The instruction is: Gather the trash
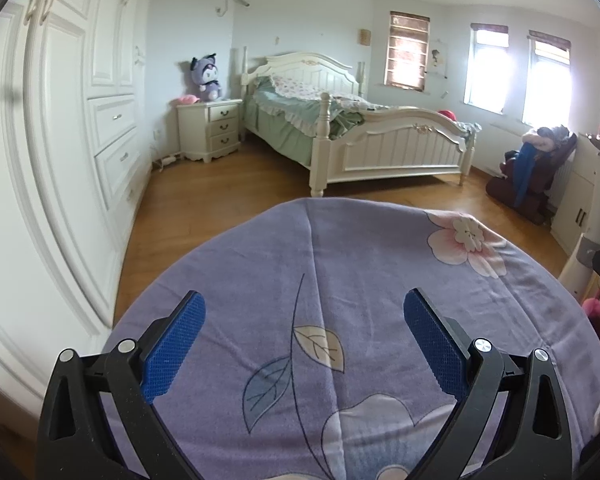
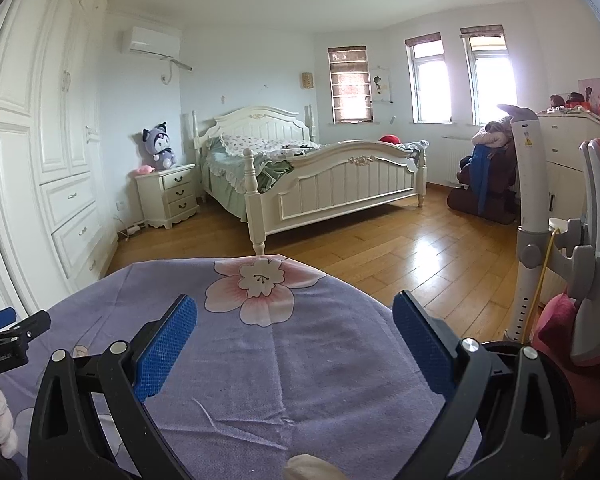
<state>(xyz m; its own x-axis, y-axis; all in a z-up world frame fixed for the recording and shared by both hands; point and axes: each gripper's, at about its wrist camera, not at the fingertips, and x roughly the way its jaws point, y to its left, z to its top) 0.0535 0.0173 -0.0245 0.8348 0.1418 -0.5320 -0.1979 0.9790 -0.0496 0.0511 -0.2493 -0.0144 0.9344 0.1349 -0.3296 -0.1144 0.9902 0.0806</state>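
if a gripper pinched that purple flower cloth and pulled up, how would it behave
The purple cloth would likely be floppy: it shows creases and drapes over the edge. It probably lifts in a peak and drags the rest along, since nothing visibly weighs it down. The woven surface looks matte, so the open left gripper's textured pads should hold it.

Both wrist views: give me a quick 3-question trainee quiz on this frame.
1. True or false: the left gripper grips trash.
2. What lies under both grippers? A) purple floral cloth B) bare wood floor C) green bedspread
3. Fill in: the purple plush toy sits on the cream ____ beside the bed.

Key: 1 false, its jaws are spread with nothing between, like the right gripper. 2 A. 3 nightstand.
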